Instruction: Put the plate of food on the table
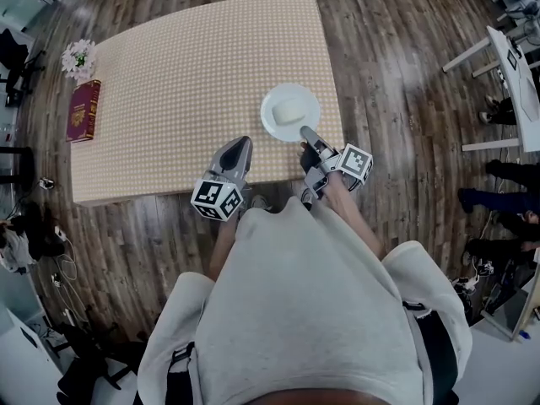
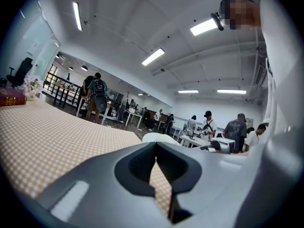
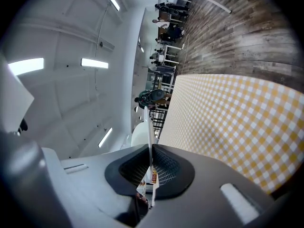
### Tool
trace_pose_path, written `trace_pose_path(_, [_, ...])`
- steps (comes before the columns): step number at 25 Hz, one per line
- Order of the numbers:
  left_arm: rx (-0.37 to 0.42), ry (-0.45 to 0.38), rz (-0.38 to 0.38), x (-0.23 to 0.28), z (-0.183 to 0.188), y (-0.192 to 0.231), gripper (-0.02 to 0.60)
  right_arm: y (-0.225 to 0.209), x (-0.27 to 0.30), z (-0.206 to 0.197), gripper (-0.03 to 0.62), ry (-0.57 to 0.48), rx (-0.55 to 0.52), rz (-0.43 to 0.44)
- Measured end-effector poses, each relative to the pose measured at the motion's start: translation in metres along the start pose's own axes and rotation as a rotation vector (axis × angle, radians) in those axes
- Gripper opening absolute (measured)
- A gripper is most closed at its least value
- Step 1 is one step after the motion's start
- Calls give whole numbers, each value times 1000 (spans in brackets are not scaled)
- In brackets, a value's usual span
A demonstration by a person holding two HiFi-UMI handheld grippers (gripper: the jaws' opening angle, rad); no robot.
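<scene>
At checkered table (image 1: 186, 74), pinched food plate (image 1: 274, 121) by rim with right gripper (image 1: 306, 132); held left gripper (image 1: 242, 143) pressed together, empty.

Premises: an open-plan lab or workshop office, not a dwelling; strip lights (image 2: 153, 57) run across a high white ceiling; white workbenches (image 1: 516, 83) stand in rows, with several people (image 2: 236, 129) standing at them; wood-plank floor (image 1: 396, 49) with loose cables (image 1: 66, 268) at one edge; black office chair (image 2: 19, 72) by a glazed partition; one table (image 1: 202, 83) under checked cloth.
</scene>
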State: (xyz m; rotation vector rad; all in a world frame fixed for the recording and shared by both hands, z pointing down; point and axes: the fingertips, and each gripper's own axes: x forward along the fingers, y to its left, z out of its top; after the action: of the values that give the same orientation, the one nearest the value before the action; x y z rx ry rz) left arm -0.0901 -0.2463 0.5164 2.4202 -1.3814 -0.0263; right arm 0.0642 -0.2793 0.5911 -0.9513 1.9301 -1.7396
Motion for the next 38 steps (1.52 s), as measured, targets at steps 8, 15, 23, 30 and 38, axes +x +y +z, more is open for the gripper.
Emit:
trace_pose_path(8, [-49, 65, 17, -1, -22, 10, 8, -27, 1, -4, 15, 7, 52, -61])
trace_pose_path(15, [-88, 142, 33, -6, -54, 14, 8, -60, -3, -17, 18, 30, 94, -113])
trace_pose_path(23, [-143, 206, 53, -21, -91, 19, 8, -91, -5, -40, 18, 67, 114, -161])
trace_pose_path(30, [-181, 238, 71, -33, -115, 23, 8, -111, -2, -53, 18, 85, 138, -193])
trace_pose_path(38, [-219, 256, 86, -46, -128, 35, 8, -123, 7, -63, 21, 91, 150, -231])
